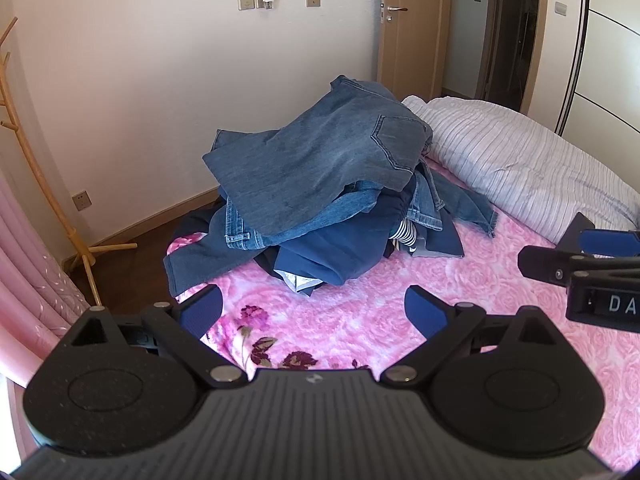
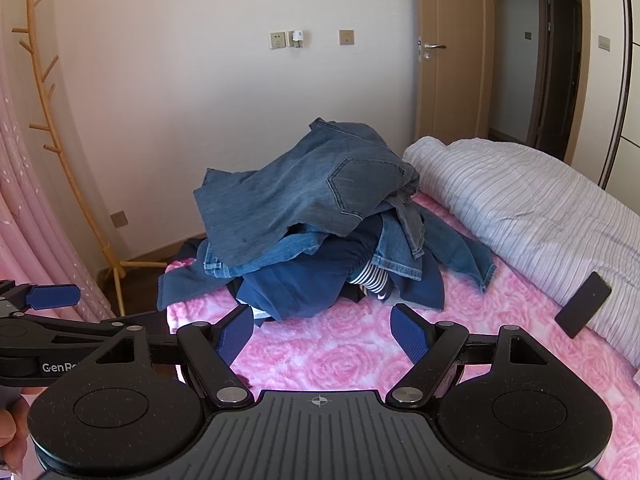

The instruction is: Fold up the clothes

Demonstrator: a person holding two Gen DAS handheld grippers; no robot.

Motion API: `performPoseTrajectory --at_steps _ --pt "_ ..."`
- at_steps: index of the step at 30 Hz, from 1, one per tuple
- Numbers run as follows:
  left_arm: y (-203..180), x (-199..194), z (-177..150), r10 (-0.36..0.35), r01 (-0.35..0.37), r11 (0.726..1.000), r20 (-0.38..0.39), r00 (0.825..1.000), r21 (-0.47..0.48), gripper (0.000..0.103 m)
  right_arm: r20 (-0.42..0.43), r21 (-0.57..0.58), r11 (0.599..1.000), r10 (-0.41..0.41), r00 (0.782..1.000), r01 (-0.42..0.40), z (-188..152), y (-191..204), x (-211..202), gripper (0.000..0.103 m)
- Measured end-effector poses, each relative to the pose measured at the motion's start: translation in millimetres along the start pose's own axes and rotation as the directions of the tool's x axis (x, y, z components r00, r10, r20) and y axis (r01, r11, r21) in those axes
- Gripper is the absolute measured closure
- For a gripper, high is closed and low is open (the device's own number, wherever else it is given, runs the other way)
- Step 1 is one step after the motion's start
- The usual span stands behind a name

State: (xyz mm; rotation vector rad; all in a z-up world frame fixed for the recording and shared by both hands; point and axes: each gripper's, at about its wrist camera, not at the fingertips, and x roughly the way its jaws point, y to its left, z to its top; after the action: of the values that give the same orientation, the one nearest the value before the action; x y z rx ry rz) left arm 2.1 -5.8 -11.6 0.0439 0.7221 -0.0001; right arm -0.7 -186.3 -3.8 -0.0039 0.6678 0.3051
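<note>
Clothes pile [image 1: 320, 200] heaped mid-bed, far of both grippers, left gripper [image 1: 312, 312] and right gripper [image 2: 322, 334] with jaws spread, empty; risk: grabbing top jeans [image 2: 304, 196] drags tangled layers, toppling pile off the bed's left edge.

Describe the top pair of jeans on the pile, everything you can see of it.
The top jeans are mid-blue faded denim, draped crumpled over the heap of clothes on the pink rose-patterned bedspread. A stitched back pocket faces up. They rest on more denim and a navy garment, beside the striped duvet. Neither gripper touches them.
</note>
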Motion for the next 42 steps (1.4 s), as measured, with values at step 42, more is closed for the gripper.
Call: performPoseTrajectory --at_steps 42 --pt "-17.1 396.0 232.0 -0.468 0.42 0.712 -0.065 0.881 0.563 0.008 -0.006 0.478 0.878 0.027 1.0 -0.021 165.0 -143.6 378.3 0.025"
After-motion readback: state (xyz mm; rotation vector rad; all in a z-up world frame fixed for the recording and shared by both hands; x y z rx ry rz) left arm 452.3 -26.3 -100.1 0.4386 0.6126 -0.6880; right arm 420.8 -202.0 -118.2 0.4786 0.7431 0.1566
